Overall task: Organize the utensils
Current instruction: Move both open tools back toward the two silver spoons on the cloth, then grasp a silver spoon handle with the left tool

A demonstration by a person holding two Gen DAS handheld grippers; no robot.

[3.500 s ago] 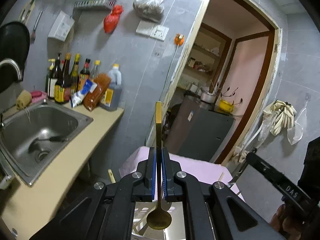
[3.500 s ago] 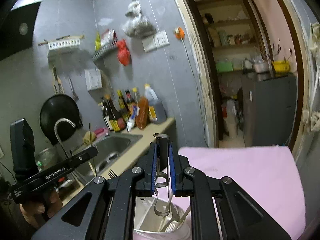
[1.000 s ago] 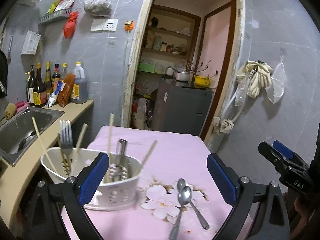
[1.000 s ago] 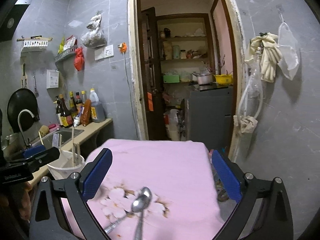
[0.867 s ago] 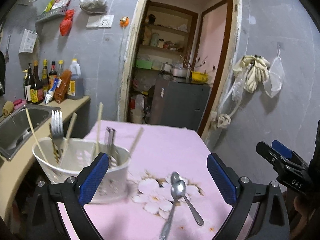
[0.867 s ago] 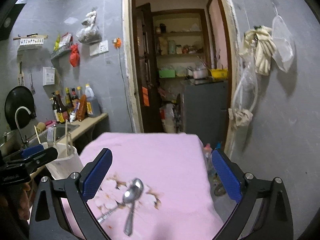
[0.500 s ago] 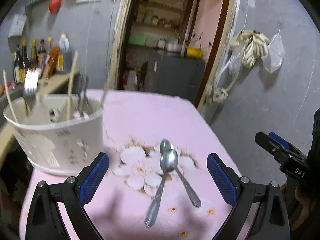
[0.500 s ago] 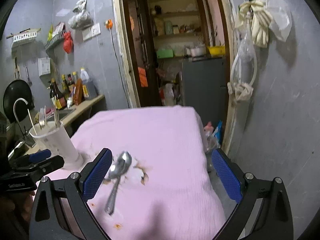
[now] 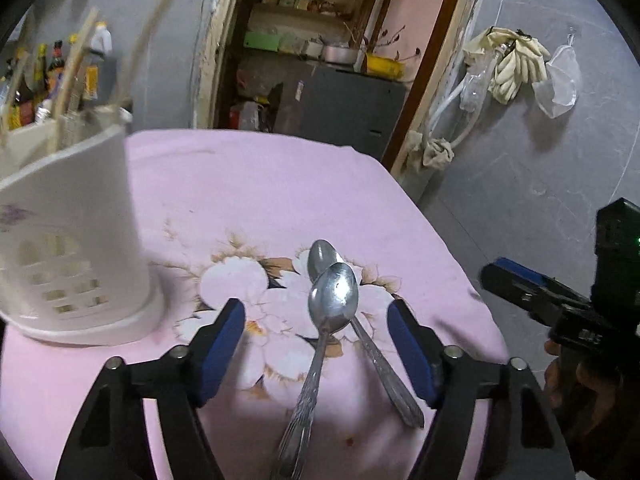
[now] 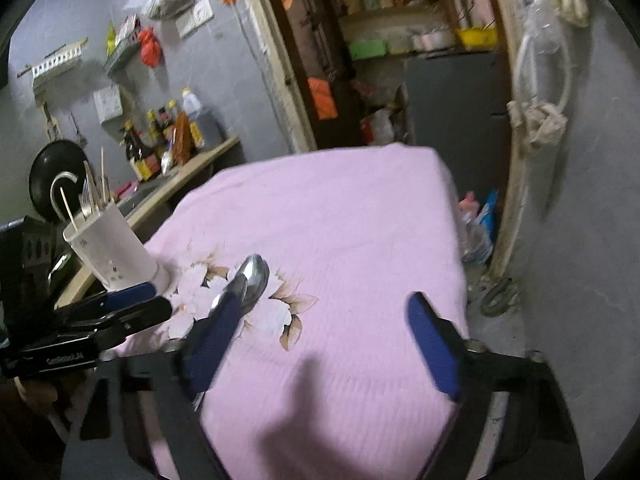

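"GenRobot.AI" on left gripper (image 10: 120, 304), blurred

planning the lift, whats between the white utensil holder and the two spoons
Only bare pink cloth with its flower print lies between the white utensil holder and the two spoons, in the left wrist view.

The white holder (image 9: 68, 236) is blurred and cut off at the frame's left edge. In the right wrist view, the right tongs' blue finger (image 10: 212, 336) hides the spoon handles (image 10: 250, 276).

Silver spoons (image 9: 333, 304) lie on pink cloth (image 9: 256, 200) (flower-printed) beside white holder (image 9: 68, 248).
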